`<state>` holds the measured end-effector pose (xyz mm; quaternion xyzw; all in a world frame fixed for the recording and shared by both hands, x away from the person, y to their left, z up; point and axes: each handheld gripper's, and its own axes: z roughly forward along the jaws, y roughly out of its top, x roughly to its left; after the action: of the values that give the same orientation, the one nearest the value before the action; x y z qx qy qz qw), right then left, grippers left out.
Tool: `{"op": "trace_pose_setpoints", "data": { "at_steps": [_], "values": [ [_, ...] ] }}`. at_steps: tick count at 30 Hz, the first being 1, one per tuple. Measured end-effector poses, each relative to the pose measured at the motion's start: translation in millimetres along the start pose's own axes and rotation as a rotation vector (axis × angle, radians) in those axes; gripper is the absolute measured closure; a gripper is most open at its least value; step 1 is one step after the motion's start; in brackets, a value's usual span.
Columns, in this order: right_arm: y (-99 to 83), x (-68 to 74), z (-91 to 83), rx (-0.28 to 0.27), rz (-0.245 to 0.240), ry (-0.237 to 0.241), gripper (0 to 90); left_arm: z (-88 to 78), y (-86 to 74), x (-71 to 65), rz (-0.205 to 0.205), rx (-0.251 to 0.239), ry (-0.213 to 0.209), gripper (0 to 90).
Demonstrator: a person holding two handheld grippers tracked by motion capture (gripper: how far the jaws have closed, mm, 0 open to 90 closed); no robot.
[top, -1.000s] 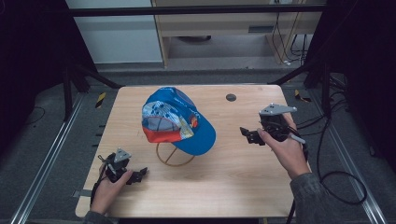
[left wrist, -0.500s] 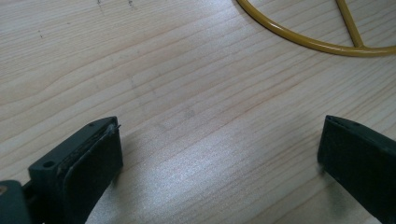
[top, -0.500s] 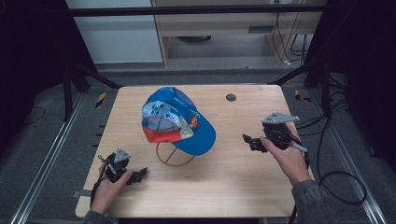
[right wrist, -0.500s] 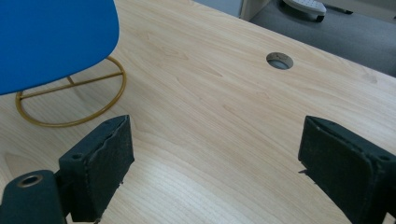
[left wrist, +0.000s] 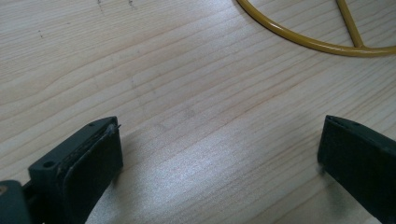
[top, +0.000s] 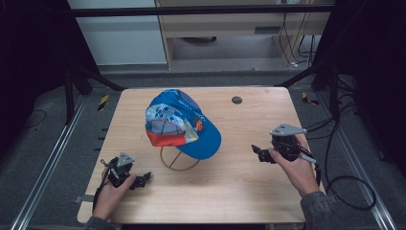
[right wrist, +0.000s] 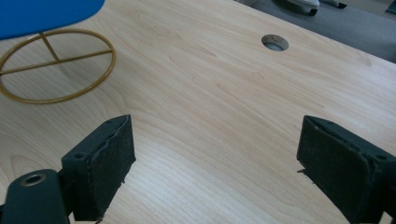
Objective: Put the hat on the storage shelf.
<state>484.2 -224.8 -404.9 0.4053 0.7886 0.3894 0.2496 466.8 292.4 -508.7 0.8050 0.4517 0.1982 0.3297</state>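
Blue cap (top: 184,125): we see it perched on a yellow wire stand (top: 178,160) mid-table | left gripper (top: 142,178): jaws released, near the stand's base | right gripper (top: 258,154): jaws released, well apart from the cap.

Lab, black frame (top: 201,10), cables (top: 344,191), test table (top: 268,201)

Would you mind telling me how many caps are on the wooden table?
1: a blue baseball cap with a red-and-patterned front sits on the yellow wire stand at the middle of the light wooden table.
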Motion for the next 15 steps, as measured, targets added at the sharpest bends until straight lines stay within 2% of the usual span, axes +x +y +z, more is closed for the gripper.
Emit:
{"op": "trace_pose_setpoints", "data": {
  "at_steps": [15],
  "values": [
    [-33.9,4.7,15.8,0.054,-0.002,-0.016,11.6,0.0,0.0,0.0,-0.001,0.0,0.0,0.0]
  ]
}}
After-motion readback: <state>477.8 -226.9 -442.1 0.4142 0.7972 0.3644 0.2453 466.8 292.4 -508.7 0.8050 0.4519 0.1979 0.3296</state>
